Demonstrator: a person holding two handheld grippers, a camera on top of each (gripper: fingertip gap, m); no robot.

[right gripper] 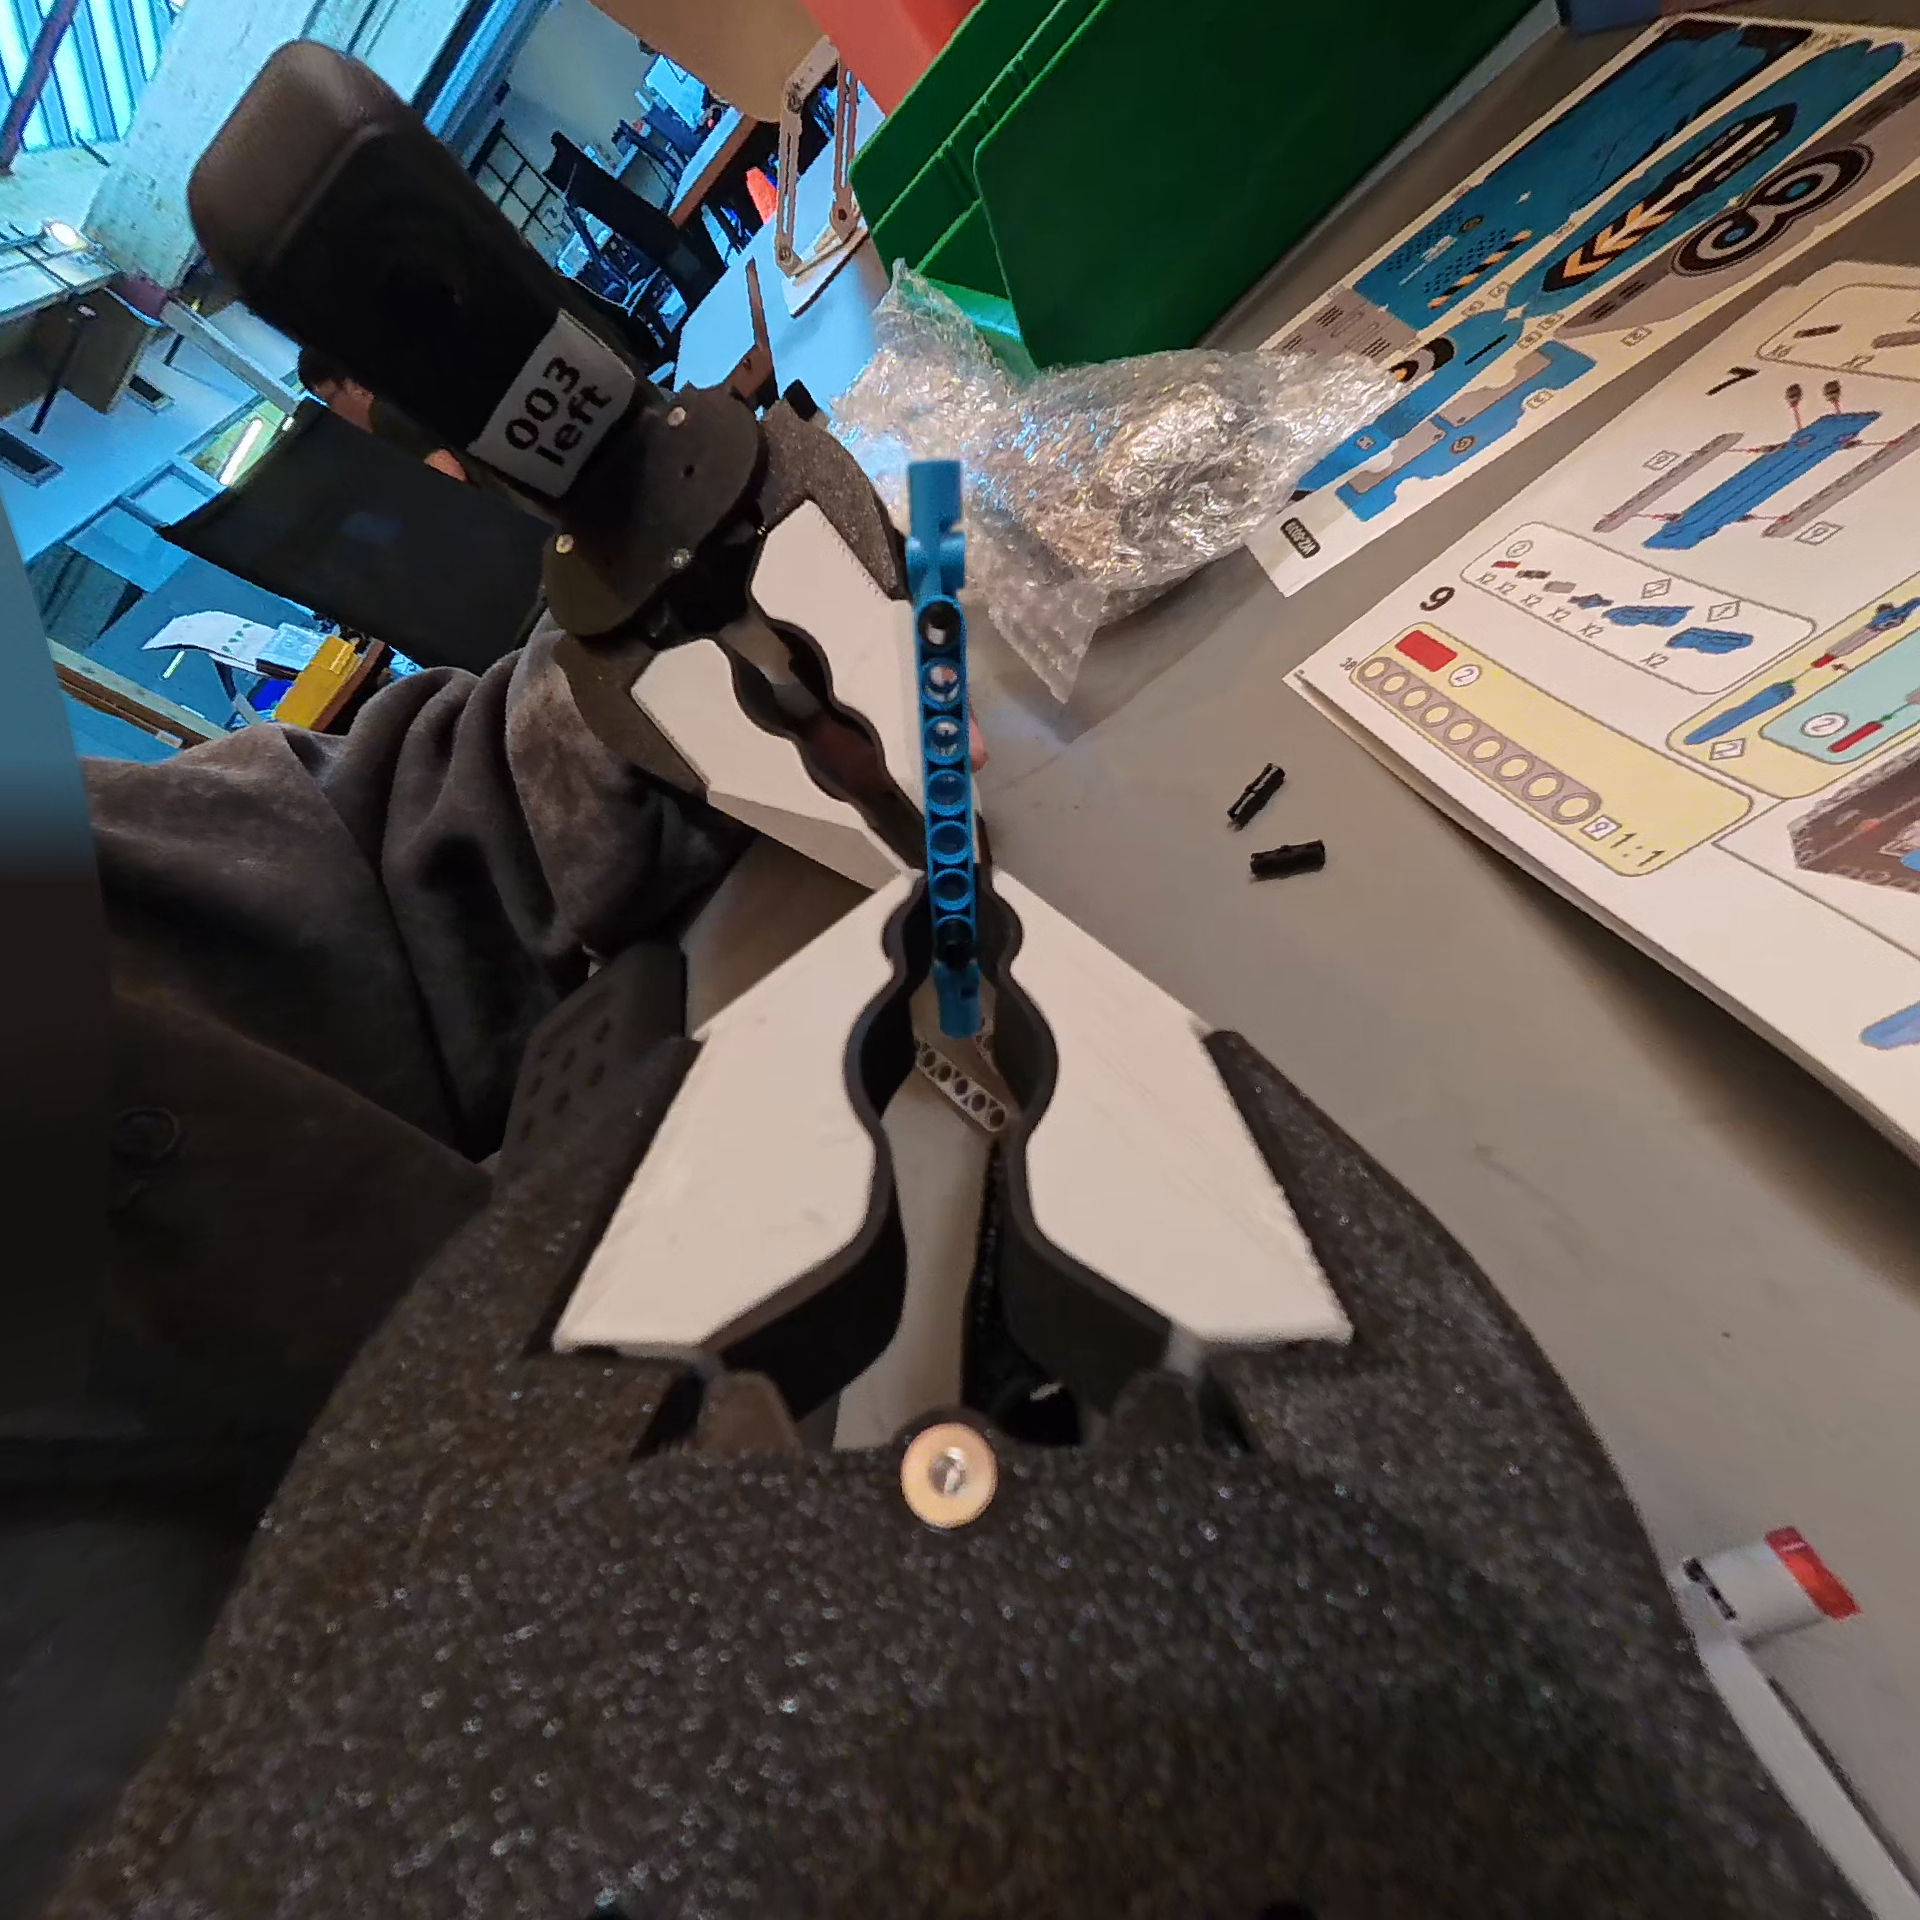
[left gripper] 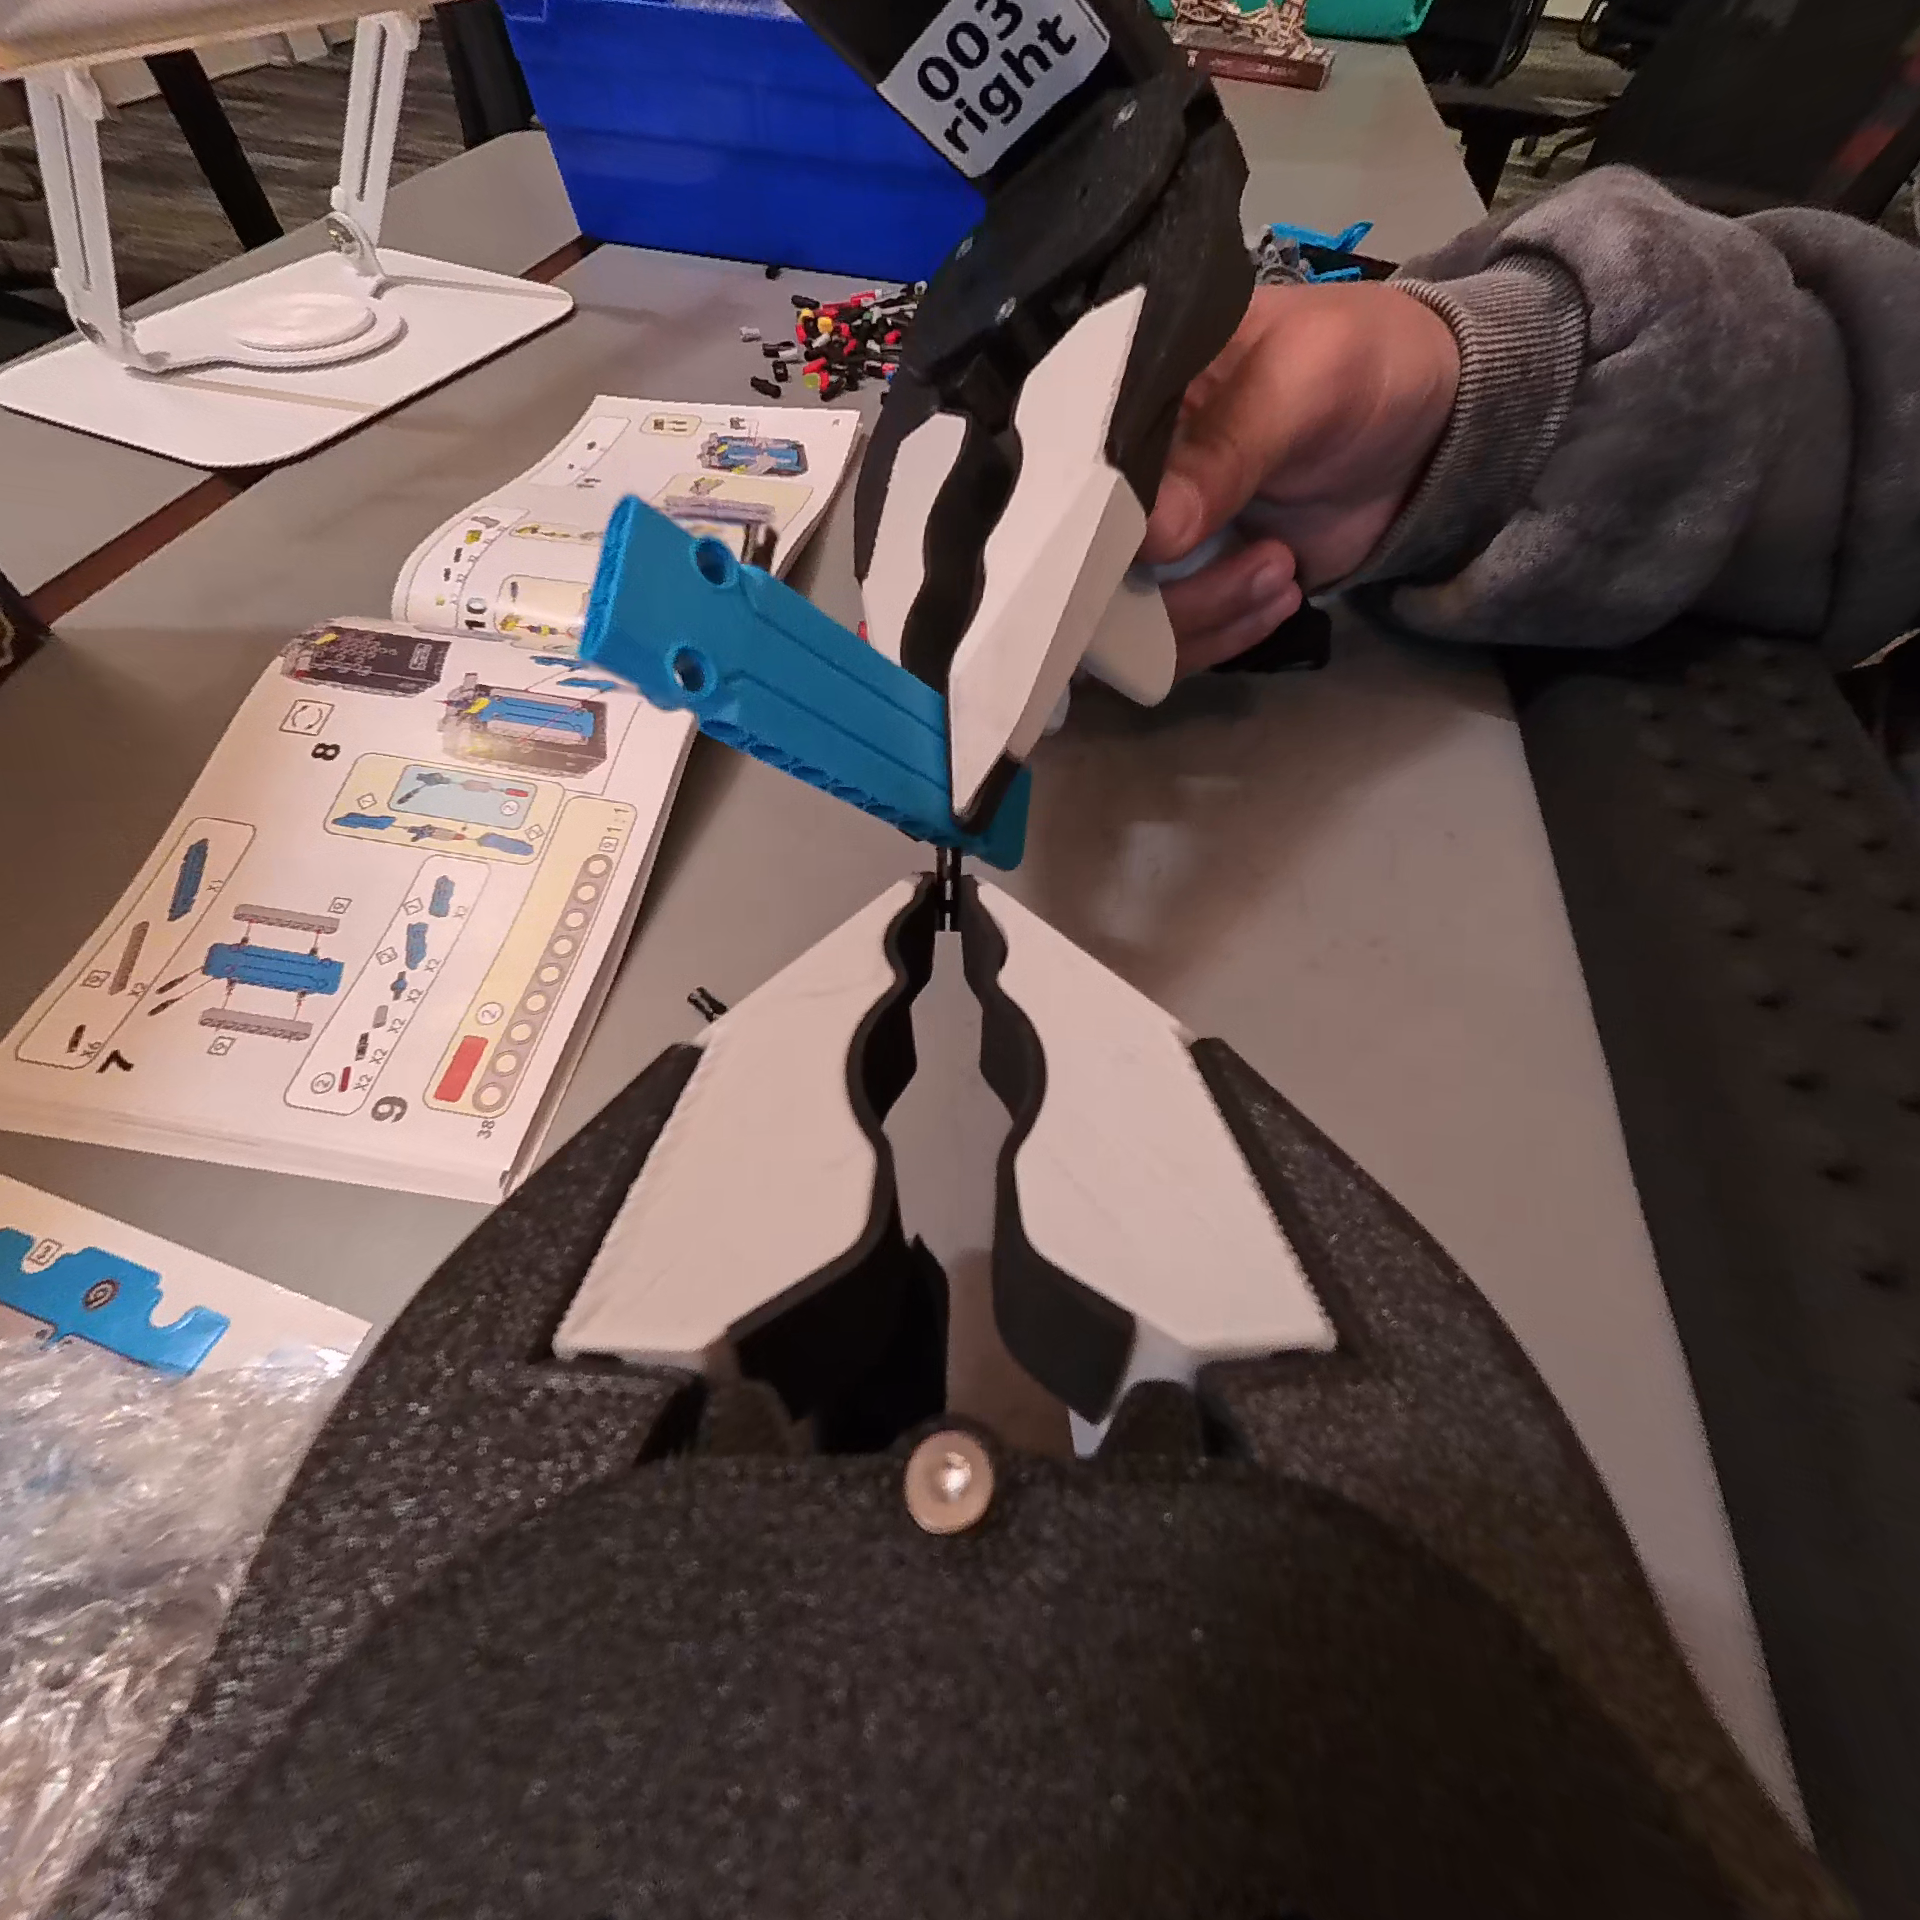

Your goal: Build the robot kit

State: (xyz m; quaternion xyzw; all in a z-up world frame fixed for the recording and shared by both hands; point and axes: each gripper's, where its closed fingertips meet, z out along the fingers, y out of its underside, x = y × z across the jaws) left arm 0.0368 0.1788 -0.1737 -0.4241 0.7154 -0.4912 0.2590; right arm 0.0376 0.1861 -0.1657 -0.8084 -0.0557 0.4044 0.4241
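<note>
My right gripper [right gripper: 951,935] is shut on one end of a long blue studless panel [right gripper: 940,727], which stands edge-on with a row of holes facing me. In the left wrist view the same gripper [left gripper: 982,805] holds the blue panel [left gripper: 769,665] above the grey table [left gripper: 1299,987], tilted up to the left. My left gripper [left gripper: 945,899] is shut on a small black pin [left gripper: 947,881]. The pin's tip meets the panel's lower edge beside the right gripper's fingertips. The left gripper [right gripper: 920,847] reaches the panel from the left in the right wrist view.
An open instruction booklet [left gripper: 343,935] lies left of the grippers and also shows in the right wrist view [right gripper: 1662,727]. Two loose black pins [right gripper: 1255,795] lie near it. A pile of small pins [left gripper: 852,332], a blue bin [left gripper: 748,135], a white stand [left gripper: 281,332] and bubble wrap [right gripper: 1091,468] sit around. Less than 4 cm separates the two grippers' tips.
</note>
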